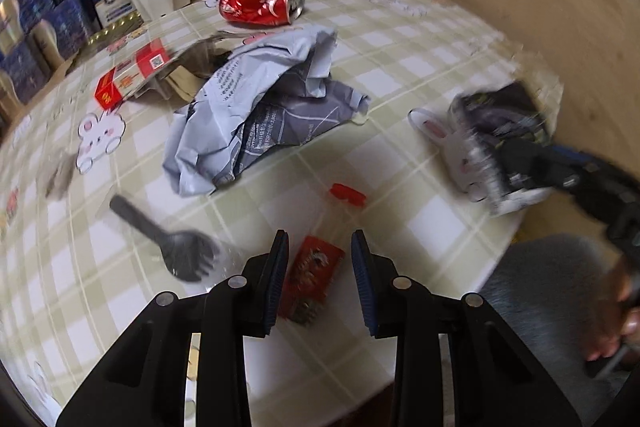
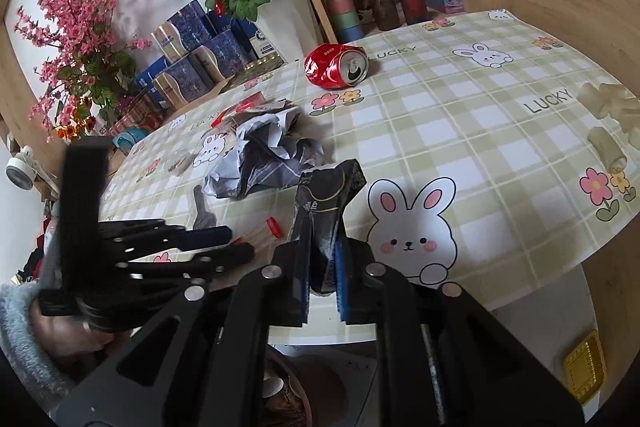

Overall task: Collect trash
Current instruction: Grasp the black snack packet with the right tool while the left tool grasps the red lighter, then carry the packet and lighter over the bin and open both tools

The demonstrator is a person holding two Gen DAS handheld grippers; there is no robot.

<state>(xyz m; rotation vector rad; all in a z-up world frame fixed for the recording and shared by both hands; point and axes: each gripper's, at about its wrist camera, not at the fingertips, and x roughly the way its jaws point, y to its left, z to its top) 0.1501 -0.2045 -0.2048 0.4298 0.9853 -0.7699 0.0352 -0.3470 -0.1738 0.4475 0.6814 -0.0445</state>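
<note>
A small red wrapper lies flat on the checked tablecloth near the front edge. My left gripper hangs over it with a finger on each side and a gap at the right pad, so it is open. My right gripper is shut on a crumpled black snack bag, held upright just above the cloth. In the left wrist view the same right gripper and black snack bag show blurred at the right. A red bottle cap lies just beyond the wrapper.
A crumpled grey mailing bag fills the table's middle. Behind it lie a crushed red can and a red-and-white carton. A black spork lies at the left. Flower pots, boxes and cups line the back. A bin sits below the front edge.
</note>
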